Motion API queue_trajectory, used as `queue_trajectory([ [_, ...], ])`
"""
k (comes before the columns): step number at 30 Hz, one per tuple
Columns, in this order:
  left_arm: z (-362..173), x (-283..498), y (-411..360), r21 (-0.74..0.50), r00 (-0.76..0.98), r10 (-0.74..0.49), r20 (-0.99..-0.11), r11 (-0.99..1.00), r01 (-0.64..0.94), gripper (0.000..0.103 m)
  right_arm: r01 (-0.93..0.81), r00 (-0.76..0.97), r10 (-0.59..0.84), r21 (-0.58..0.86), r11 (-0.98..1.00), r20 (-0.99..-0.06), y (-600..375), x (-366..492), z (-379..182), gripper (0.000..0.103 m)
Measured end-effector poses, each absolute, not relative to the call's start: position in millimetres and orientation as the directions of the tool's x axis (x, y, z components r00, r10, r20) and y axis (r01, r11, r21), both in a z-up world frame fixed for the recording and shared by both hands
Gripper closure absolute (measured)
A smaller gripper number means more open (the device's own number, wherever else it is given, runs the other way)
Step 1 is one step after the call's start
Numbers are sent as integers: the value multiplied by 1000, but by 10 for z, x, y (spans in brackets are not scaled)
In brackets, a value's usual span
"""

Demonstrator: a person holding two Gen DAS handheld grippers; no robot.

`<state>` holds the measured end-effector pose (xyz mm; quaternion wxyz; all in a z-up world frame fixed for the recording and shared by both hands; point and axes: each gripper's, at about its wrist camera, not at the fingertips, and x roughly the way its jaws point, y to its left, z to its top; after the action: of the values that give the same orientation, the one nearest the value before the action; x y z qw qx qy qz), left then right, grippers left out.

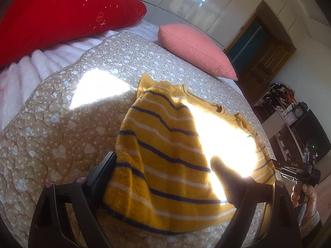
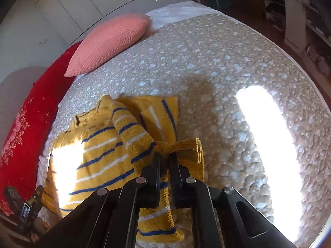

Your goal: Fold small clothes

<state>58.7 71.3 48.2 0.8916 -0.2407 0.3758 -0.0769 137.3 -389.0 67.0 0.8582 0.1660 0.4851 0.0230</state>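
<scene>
A small yellow sweater (image 1: 165,144) with navy and white stripes lies on the beige quilt (image 1: 62,128), partly folded. In the left wrist view my left gripper (image 1: 163,165) is open, its fingers (image 1: 107,165) spread on either side of the sweater's near part. In the right wrist view my right gripper (image 2: 165,157) is shut on the sweater's ribbed yellow cuff or hem (image 2: 186,148), with the sleeve (image 2: 132,128) bunched over the body (image 2: 97,157). The right gripper also shows at the right edge of the left wrist view (image 1: 306,171).
A red embroidered pillow (image 1: 62,14) and a pink pillow (image 1: 196,47) lie at the head of the bed. A white fleece blanket (image 1: 31,68) lies beside the quilt. Bright sun patches (image 2: 269,144) wash out parts of the quilt and sweater. Shelves (image 1: 289,113) stand beyond the bed edge.
</scene>
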Motion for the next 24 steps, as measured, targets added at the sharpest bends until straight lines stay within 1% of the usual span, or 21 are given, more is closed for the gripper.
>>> queue_trajectory([
  [2,488,580,707,-483,707,-316,-633,875,-41,13,161,532,83,197,967,-843,-3881,1416,708,95],
  [4,509,570,687,-475,712,-313,-628,879,-33,13,193,581,38,183,964,-813,-3909,1387,857,94],
  [7,557,556,636,-458,718,-311,-623,889,-13,13,103,635,88,198,975,-768,-3718,1386,1063,92],
  [10,670,499,653,-465,738,-329,-589,885,23,13,-42,600,169,179,983,-782,-3320,1533,1065,90],
  [12,758,457,731,-455,764,-308,-568,890,20,13,-135,561,258,221,966,-786,-3125,1631,984,90],
  [14,813,439,862,-449,783,-276,-557,893,-5,13,-146,527,302,266,953,-794,-3070,1743,846,90],
  [15,821,440,940,-449,788,-259,-558,893,-24,13,-105,509,281,265,958,-813,-3115,1866,748,90],
  [16,816,444,1022,-449,791,-239,-563,892,-51,13,-37,492,231,245,969,-839,-3187,1973,638,91],
  [18,775,455,1206,-461,787,-210,-580,881,-104,13,129,475,95,176,976,-875,-3458,2193,472,94],
  [19,743,454,1296,-470,782,-202,-590,873,-129,13,218,483,13,135,967,-876,-3604,2235,454,94],
  [20,706,453,1383,-479,775,-197,-600,865,-150,13,299,486,-45,118,947,-873,-3743,2244,466,90],
  [21,671,447,1450,-485,769,-194,-608,859,-167,13,362,492,-61,140,922,-868,-3872,2222,484,85],
  [22,634,442,1497,-489,762,-193,-618,853,-180,13,392,511,-30,202,897,-859,-3968,2176,513,85],
  [24,553,455,1572,-497,742,-196,-641,842,-207,13,379,581,46,320,868,-812,-3994,2033,646,85],
])
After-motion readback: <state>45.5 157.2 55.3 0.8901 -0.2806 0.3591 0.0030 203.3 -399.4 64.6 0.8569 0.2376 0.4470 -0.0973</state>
